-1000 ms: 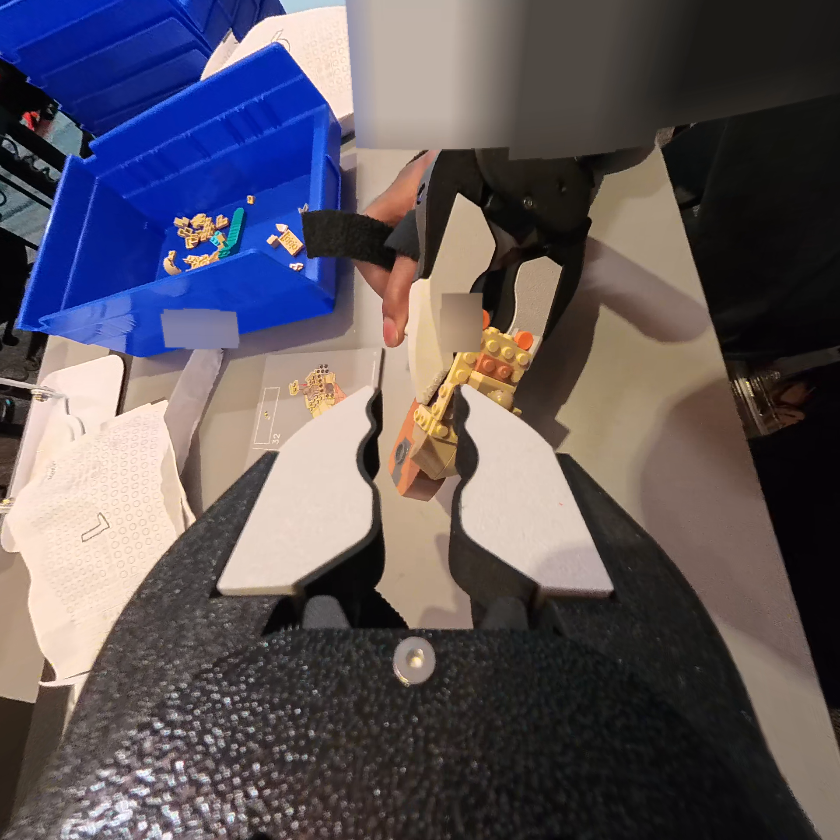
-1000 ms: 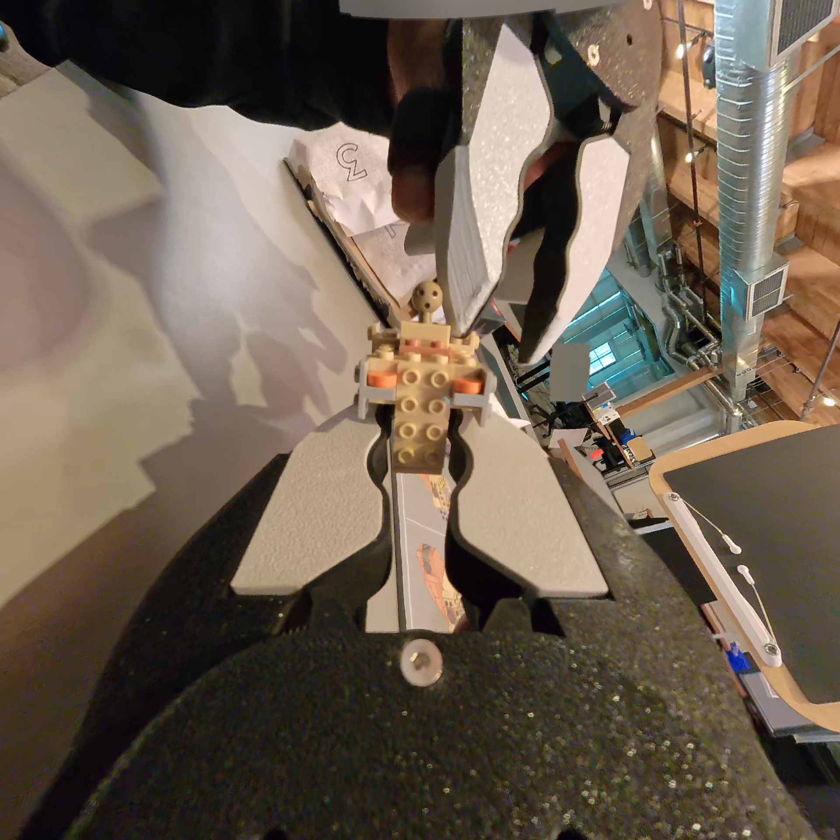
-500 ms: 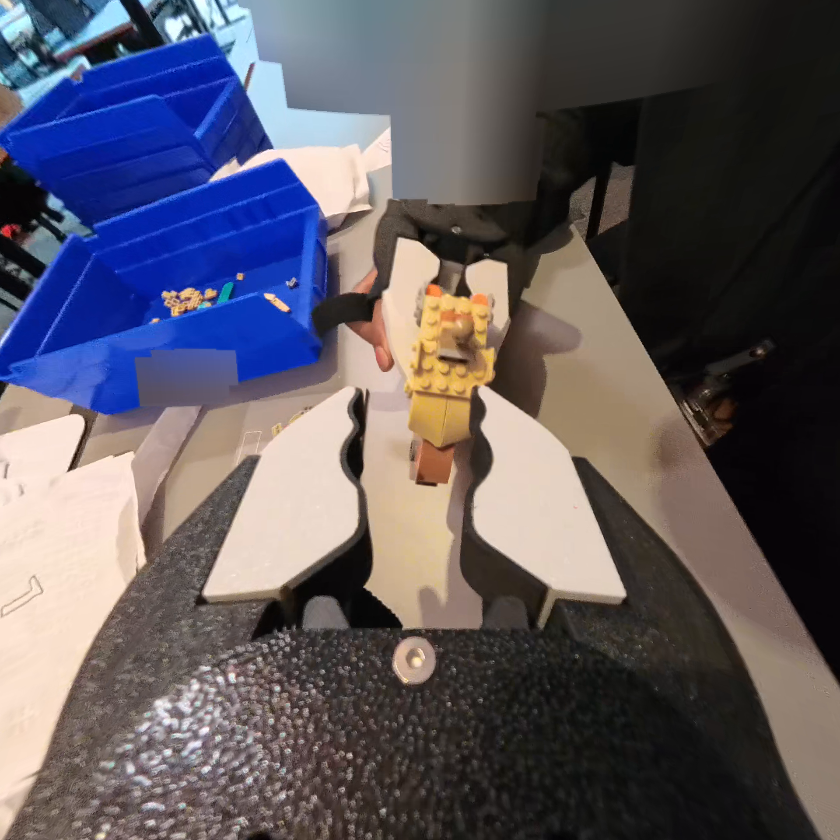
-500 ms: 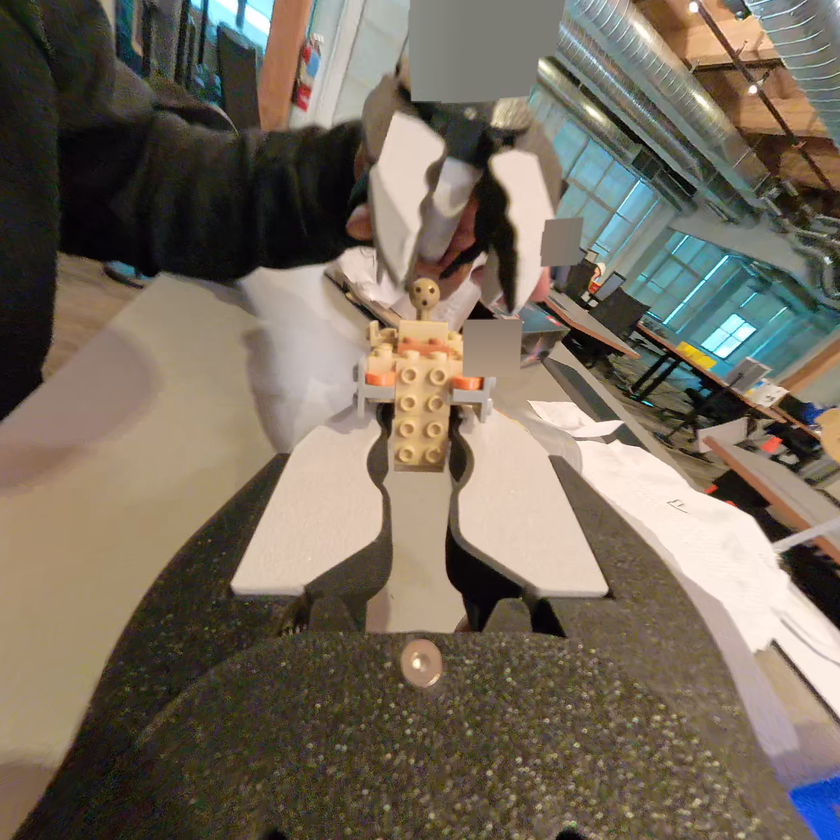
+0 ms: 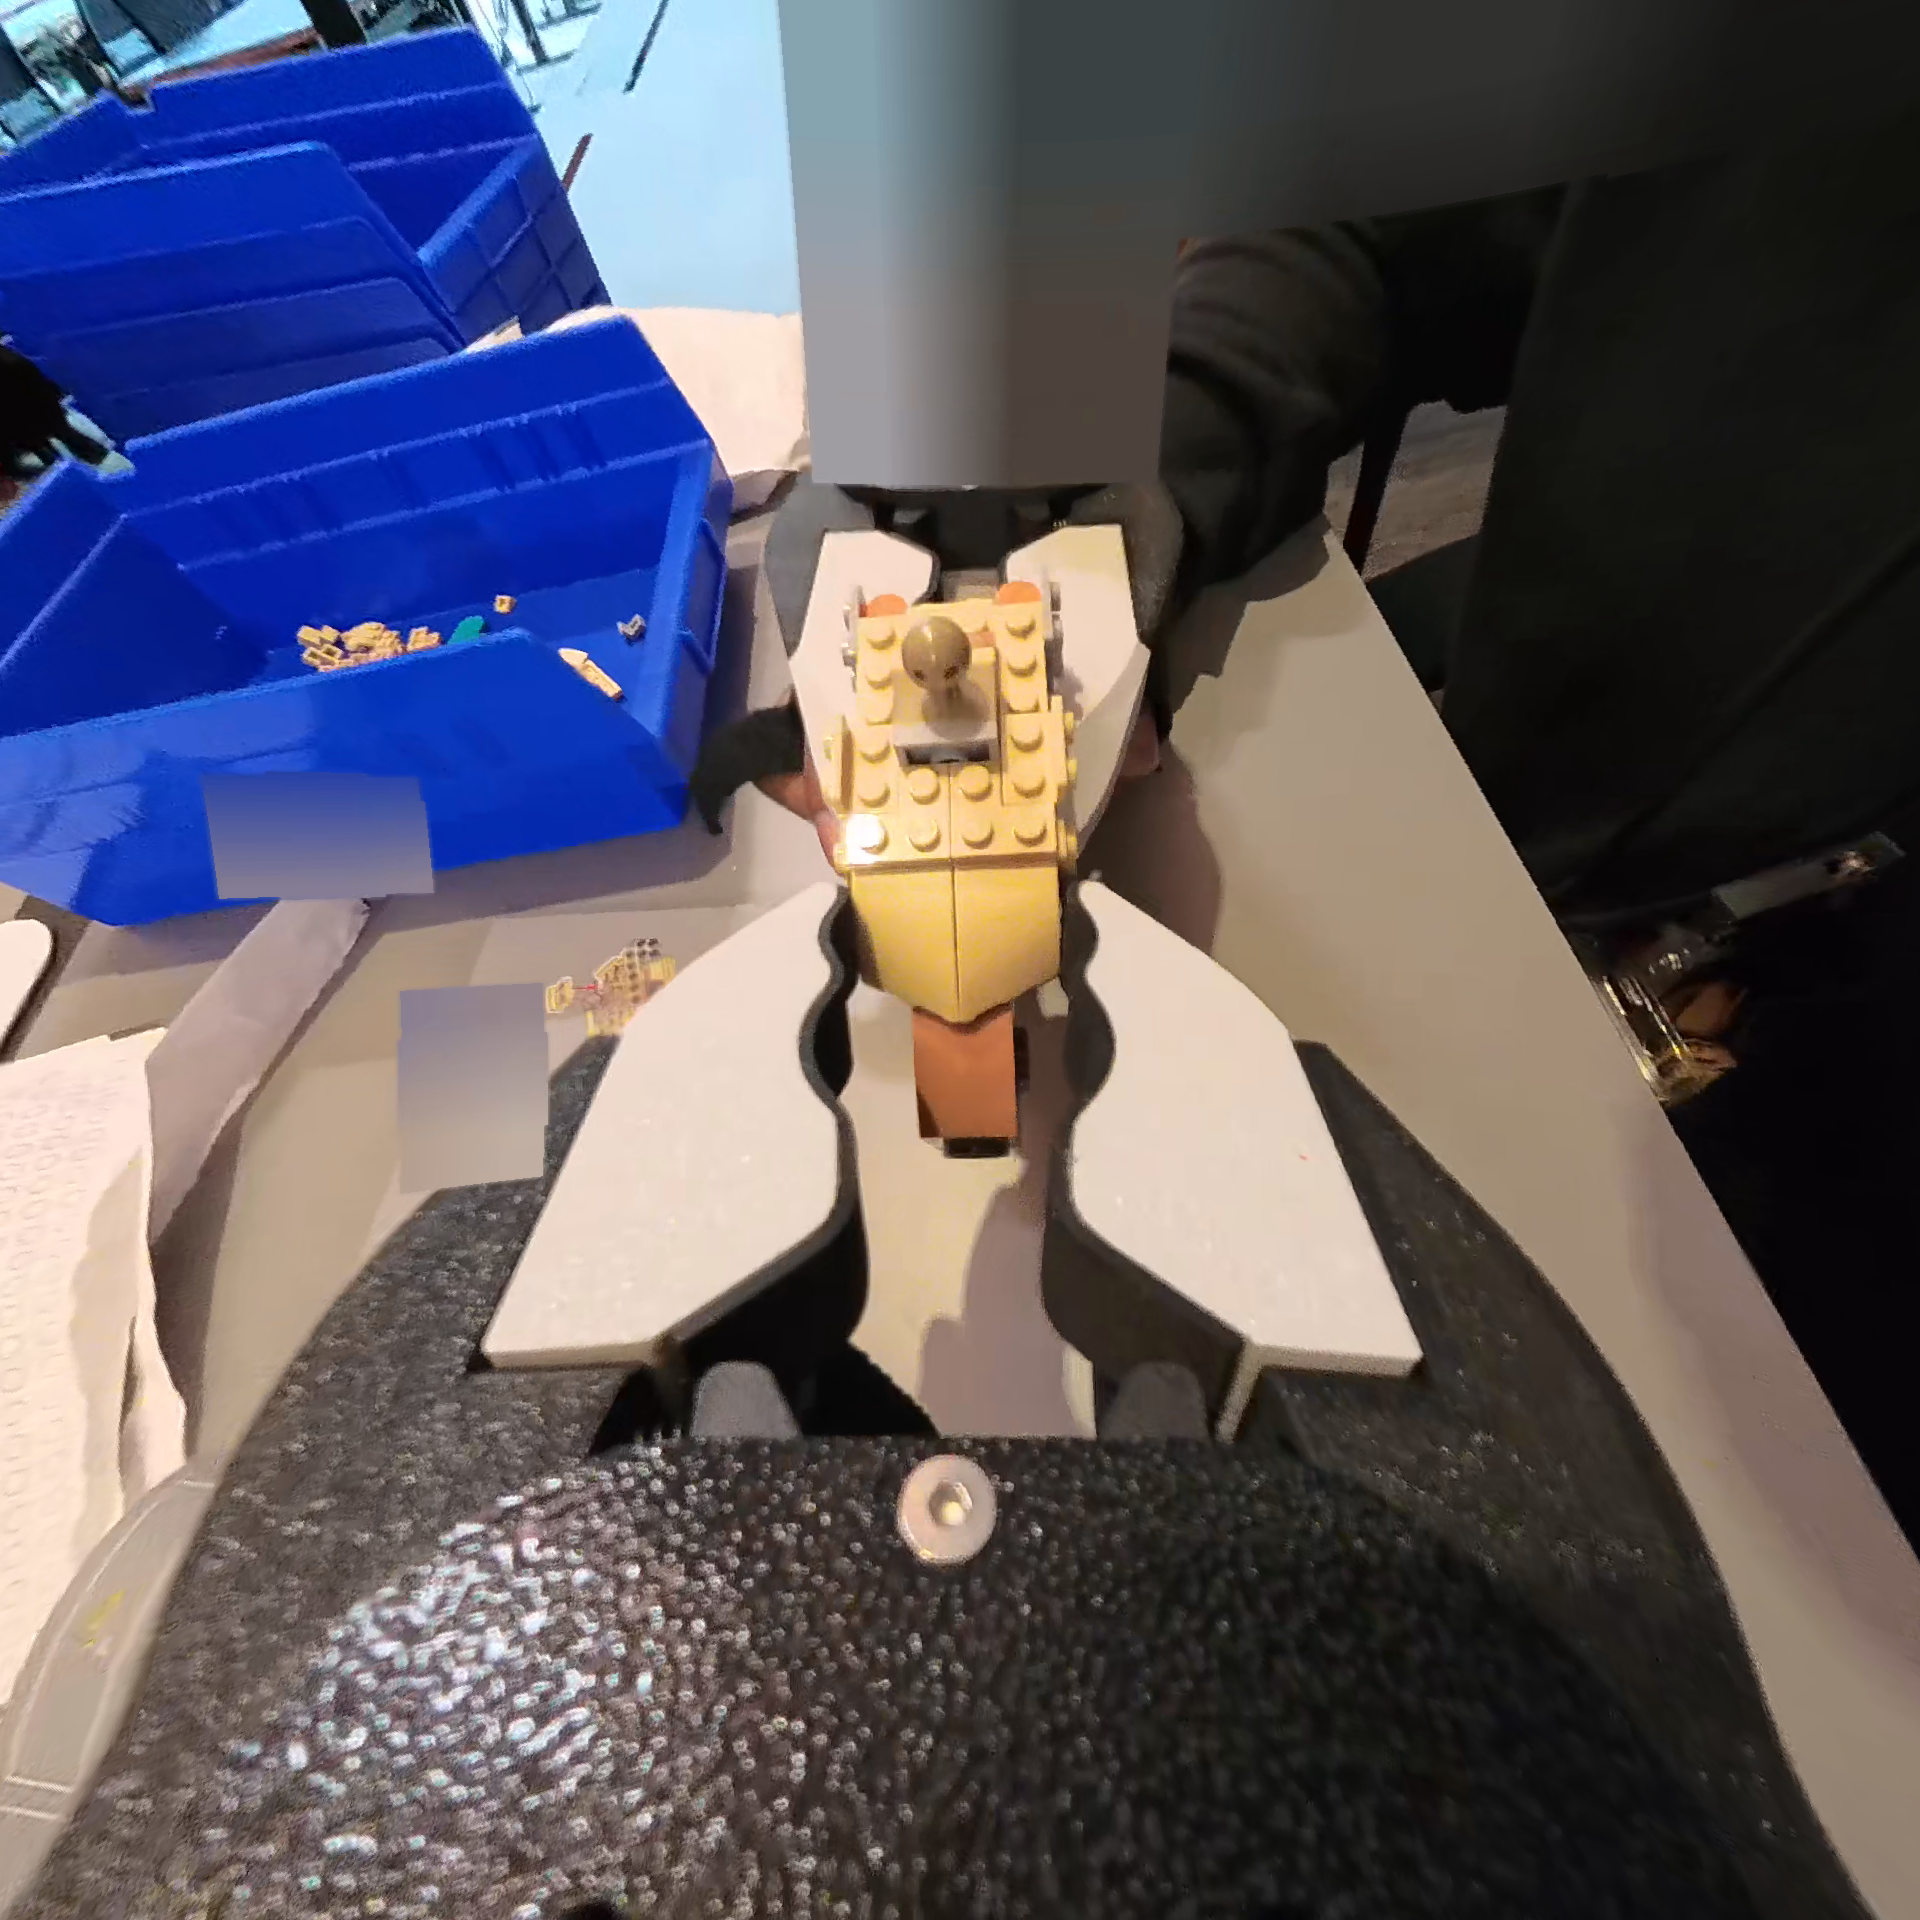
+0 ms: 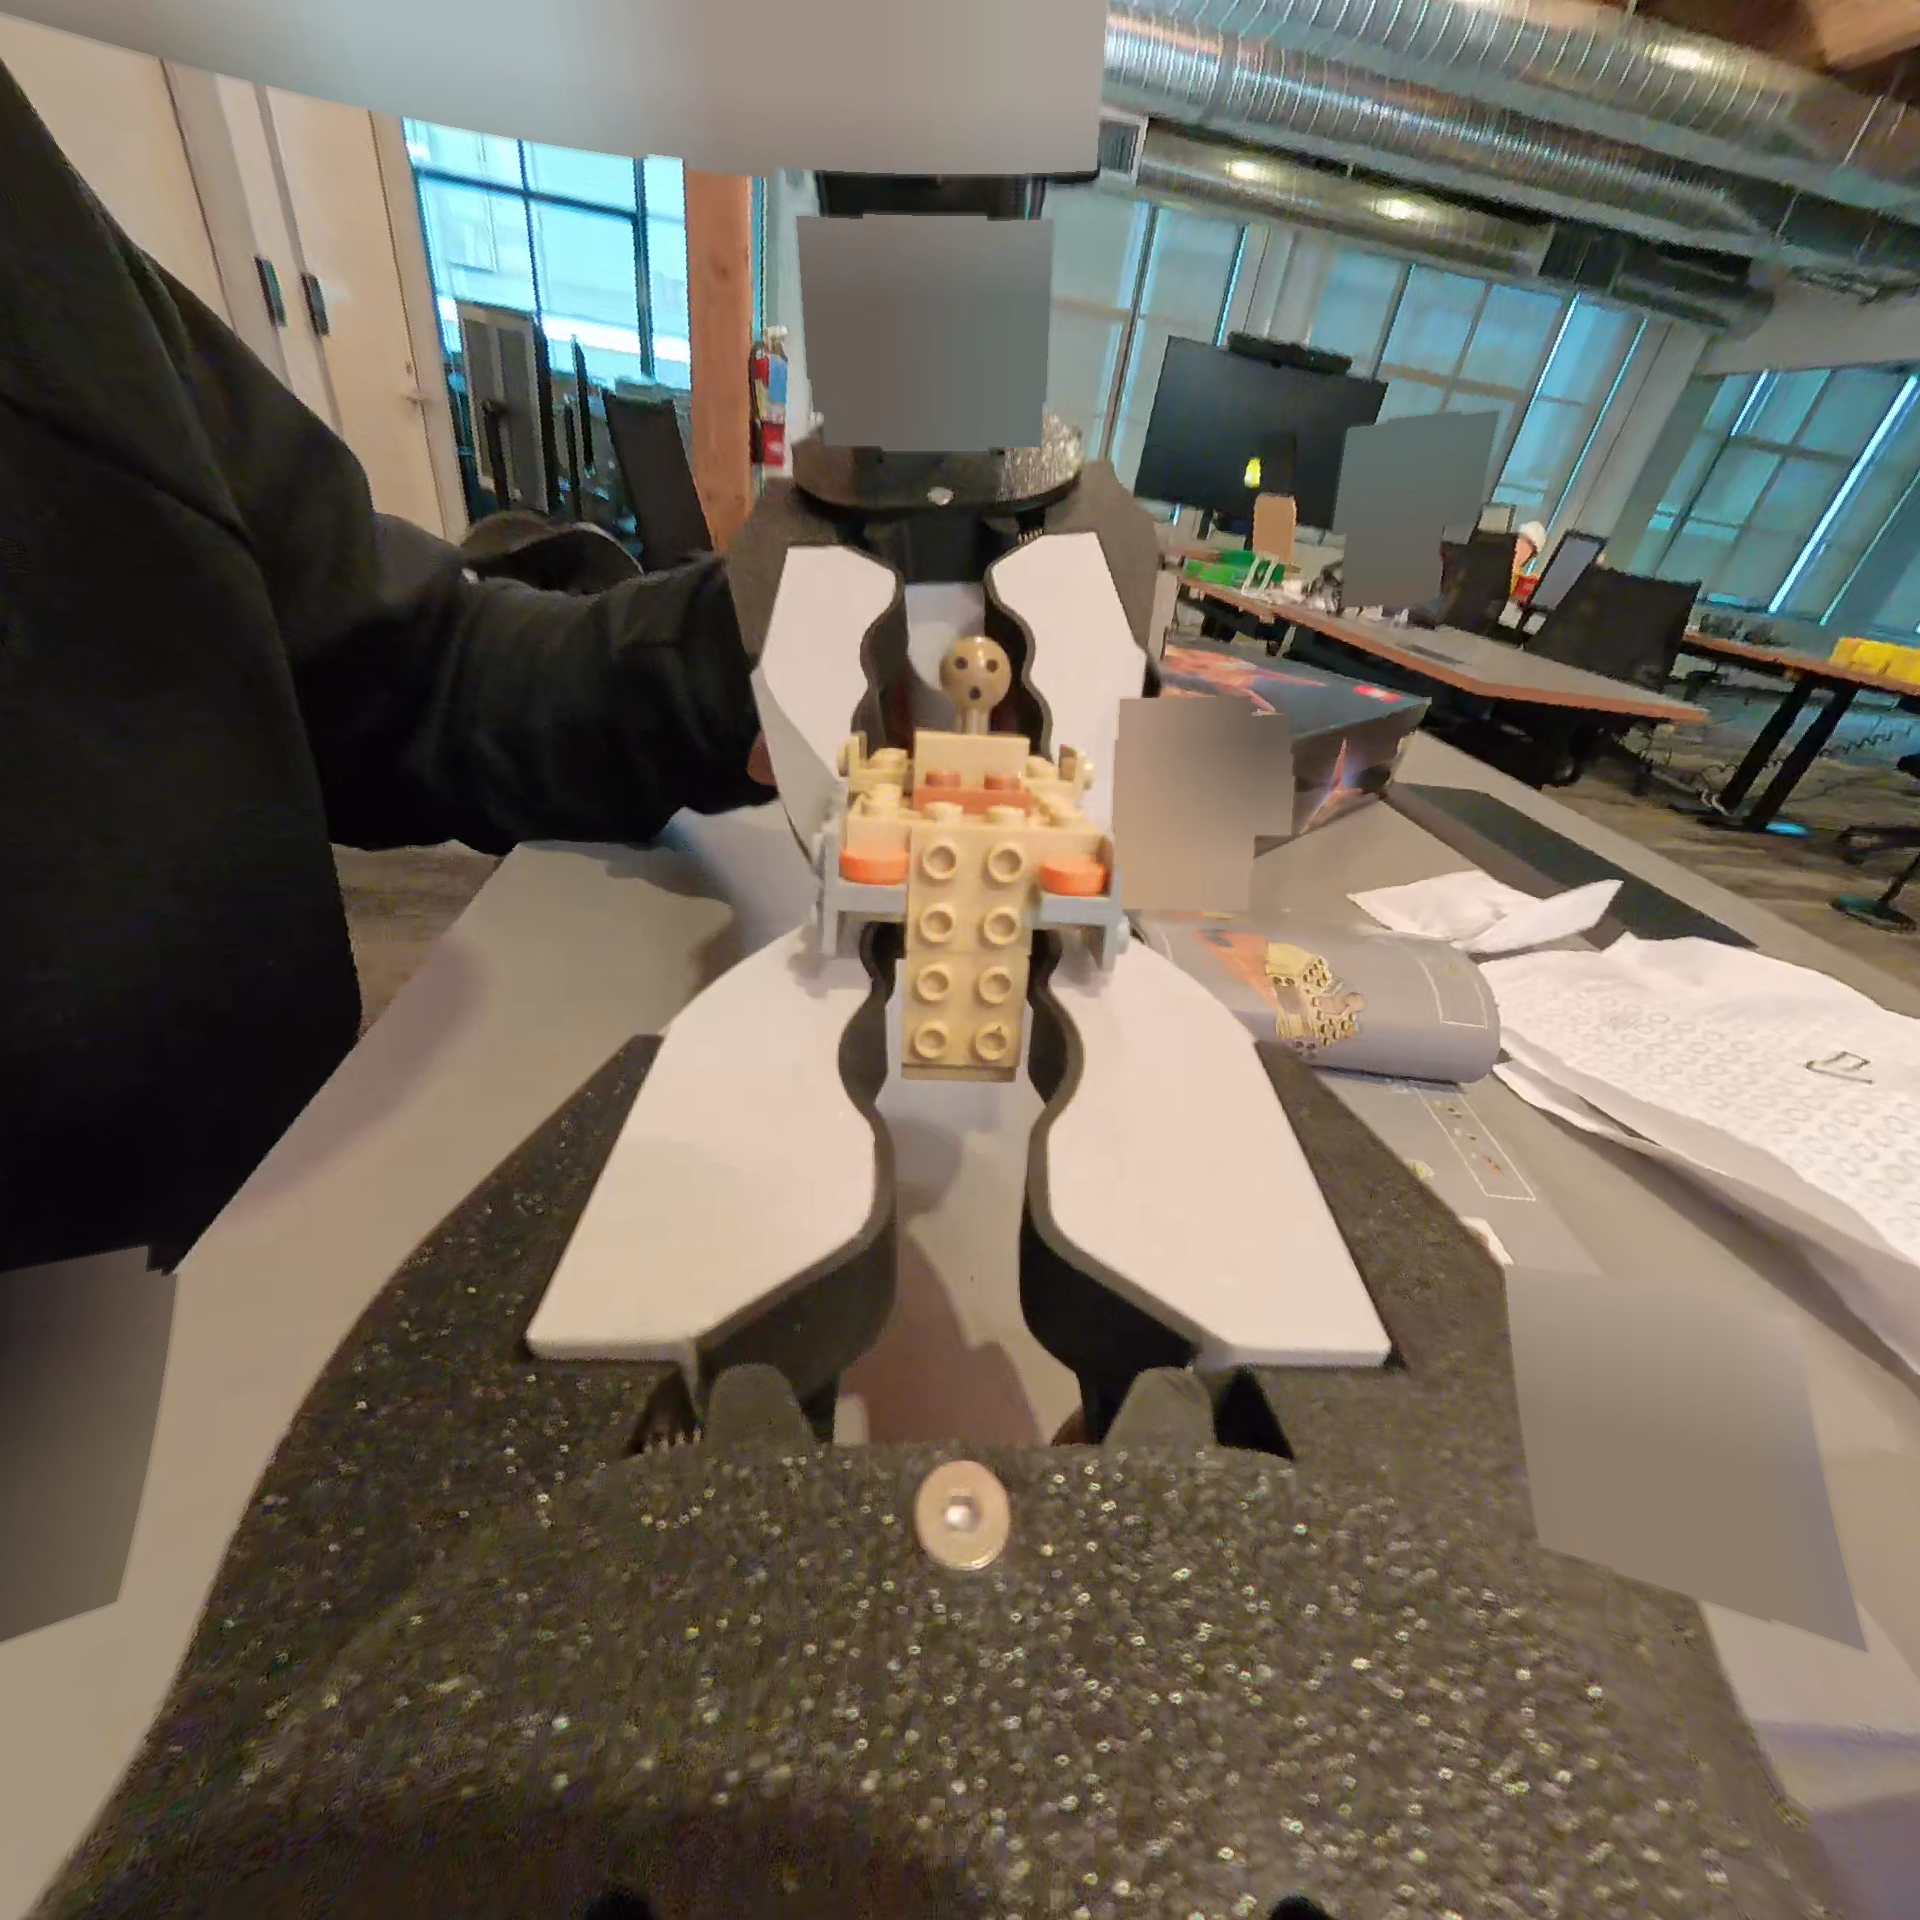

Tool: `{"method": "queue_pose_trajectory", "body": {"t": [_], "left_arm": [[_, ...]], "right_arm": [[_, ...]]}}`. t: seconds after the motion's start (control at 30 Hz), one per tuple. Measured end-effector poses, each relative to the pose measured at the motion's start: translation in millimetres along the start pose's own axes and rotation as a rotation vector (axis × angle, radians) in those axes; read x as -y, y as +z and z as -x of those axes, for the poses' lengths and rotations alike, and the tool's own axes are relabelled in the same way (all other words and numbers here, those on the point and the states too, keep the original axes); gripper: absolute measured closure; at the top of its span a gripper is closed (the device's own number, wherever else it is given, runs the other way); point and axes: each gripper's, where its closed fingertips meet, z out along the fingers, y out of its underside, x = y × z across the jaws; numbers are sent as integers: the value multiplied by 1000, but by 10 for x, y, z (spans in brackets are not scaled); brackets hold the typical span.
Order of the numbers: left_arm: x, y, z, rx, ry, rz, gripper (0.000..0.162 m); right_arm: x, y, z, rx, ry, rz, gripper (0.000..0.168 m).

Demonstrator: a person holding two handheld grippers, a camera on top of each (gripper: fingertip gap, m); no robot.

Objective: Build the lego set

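A tan lego model (image 5: 951, 800) with orange studs, a brown underside and a ball-topped post is held above the grey table (image 5: 1382, 987). My right gripper (image 6: 966, 935) is shut on the model's tan rear brick (image 6: 966, 966). Its fingers (image 5: 1101, 644) face me in the left wrist view. My left gripper (image 5: 956, 904) is open, with its tips on either side of the model's sloped nose. I cannot tell whether they touch it. Its fingers (image 6: 805, 665) show beyond the model in the right wrist view.
A blue bin (image 5: 364, 748) with loose tan pieces (image 5: 353, 639) stands on the left, with more blue bins (image 5: 260, 239) behind. An open instruction booklet (image 6: 1351, 997), crumpled white paper bags (image 6: 1714, 1039) and a set box (image 6: 1340, 748) lie on the table. The table edge (image 5: 1507, 831) runs along the right. Left and right tips are no more than a few centimetres apart.
My left gripper has opened wider and levelled out. The model, still in my right gripper, has turned nose-first and now sits between the left tips.
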Motion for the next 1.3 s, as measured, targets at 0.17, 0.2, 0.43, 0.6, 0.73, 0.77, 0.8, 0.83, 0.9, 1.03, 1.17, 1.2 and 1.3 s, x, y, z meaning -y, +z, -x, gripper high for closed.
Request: {"method": "queue_pose_trajectory", "body": {"t": [0.17, 0.2, 0.43, 0.6, 0.73, 0.77, 0.8, 0.83, 0.9, 1.03, 1.17, 1.2, 1.3], "left_arm": [[-163, 27, 38, 36, -76, 22, 125], [-202, 42, 25, 34, -99, 25, 125], [-572, 234, -28, 49, -140, 188, 125], [-714, 316, -132, 39, -71, 295, 125], [-720, 349, -151, 37, -55, 299, 125], [-718, 351, -149, 36, -54, 295, 125], [-717, 353, -149, 35, -54, 291, 125], [-716, 354, -150, 33, -53, 287, 125], [-716, 353, -151, 29, -49, 281, 125], [-717, 350, -152, 27, -42, 273, 125], [-715, 348, -158, 32, -26, 278, 125], [-715, 349, -159, 33, -23, 279, 125], [-713, 351, -162, 35, -13, 280, 125]], "right_arm": [[-214, -54, -168, -105, -7, 260, 126], [-234, -124, -194, -133, -14, 304, 121], [-440, -1169, -344, -393, -44, 593, 130], [-776, -1445, -97, -334, 54, 782, 147], [-993, -1319, -14, -254, -38, 908, 151], [-1026, -1290, -37, -245, -50, 924, 151], [-1043, -1258, -68, -242, -54, 926, 151], [-1050, -1224, -88, -232, -51, 919, 153], [-1064, -1181, -101, -203, -40, 909, 157], [-1075, -1174, -97, -161, -9, 909, 162], [-1072, -1172, -81, -146, -5, 891, 162], [-1070, -1171, -71, -135, -6, 884, 162], [-1063, -1175, -49, -100, -27, 855, 162]]}}
